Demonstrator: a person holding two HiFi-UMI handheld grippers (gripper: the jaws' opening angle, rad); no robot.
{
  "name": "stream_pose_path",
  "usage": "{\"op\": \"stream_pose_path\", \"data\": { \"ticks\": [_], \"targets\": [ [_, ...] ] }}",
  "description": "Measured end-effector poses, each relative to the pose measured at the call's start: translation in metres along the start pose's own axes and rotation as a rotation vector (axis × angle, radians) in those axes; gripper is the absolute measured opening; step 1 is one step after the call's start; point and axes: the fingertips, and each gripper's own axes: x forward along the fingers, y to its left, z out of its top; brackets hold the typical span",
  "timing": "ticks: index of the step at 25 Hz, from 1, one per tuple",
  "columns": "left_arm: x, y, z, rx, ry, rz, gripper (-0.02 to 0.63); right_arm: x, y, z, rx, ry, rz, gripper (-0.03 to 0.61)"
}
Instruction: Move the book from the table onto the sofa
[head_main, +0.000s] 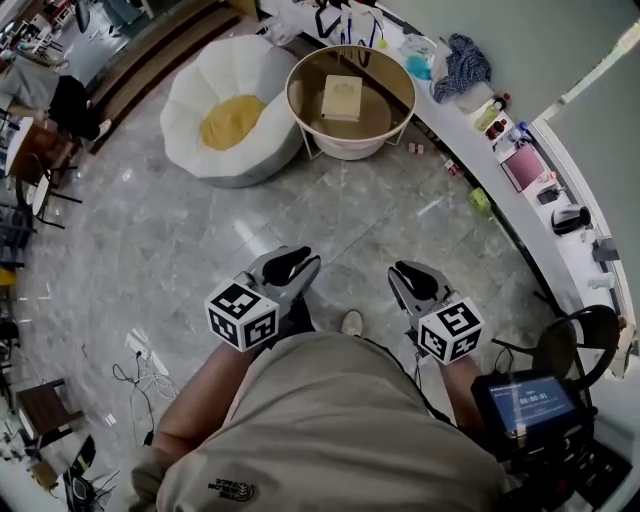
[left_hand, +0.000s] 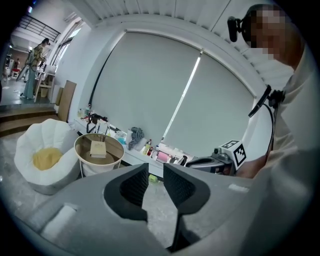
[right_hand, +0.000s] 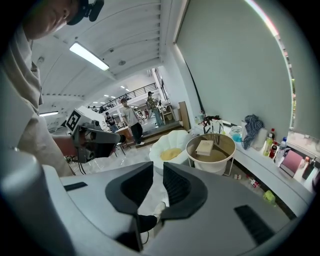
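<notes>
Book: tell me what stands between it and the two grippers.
Nothing visible does. Only floor lies between the left gripper, the right gripper and the book on the table.

There was one round table with a wooden top on a white wire frame, and one pale tan book. One white petal-shaped sofa held one yellow cushion. There were two grey handheld grippers with black jaws: the left gripper and the right gripper. One crumpled blue cloth showed.
</notes>
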Motion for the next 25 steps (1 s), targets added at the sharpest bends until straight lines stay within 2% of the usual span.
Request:
{"op": "stream_pose_path", "data": {
  "ticks": [5,12,17,19,23,25],
  "targets": [
    [0.007,0.068,0.02,-0.028,0.008,-0.056,0.08,0.06,-0.007,0.023,0.025,0.016,-0.053,0.06],
    [0.001,0.175,0.079,0.033,0.038,-0.127,0.08,0.168,-0.001,0.093,0.037,0.006,-0.107,0.059],
    [-0.001,0.254,0.105,0.044,0.071,-0.155,0.08,0.241,-0.005,0.135,0.042,-0.008,-0.148,0.059],
    [0.0,0.272,0.109,0.037,0.082,-0.159,0.08,0.256,-0.005,0.141,0.057,-0.005,-0.156,0.06],
    [-0.004,0.282,0.119,0.014,0.072,-0.162,0.08,0.26,-0.002,0.145,0.07,0.013,-0.166,0.06],
    [0.008,0.289,0.121,-0.004,0.079,-0.163,0.08,0.266,-0.016,0.145,0.098,0.016,-0.17,0.06]
  ]
}}
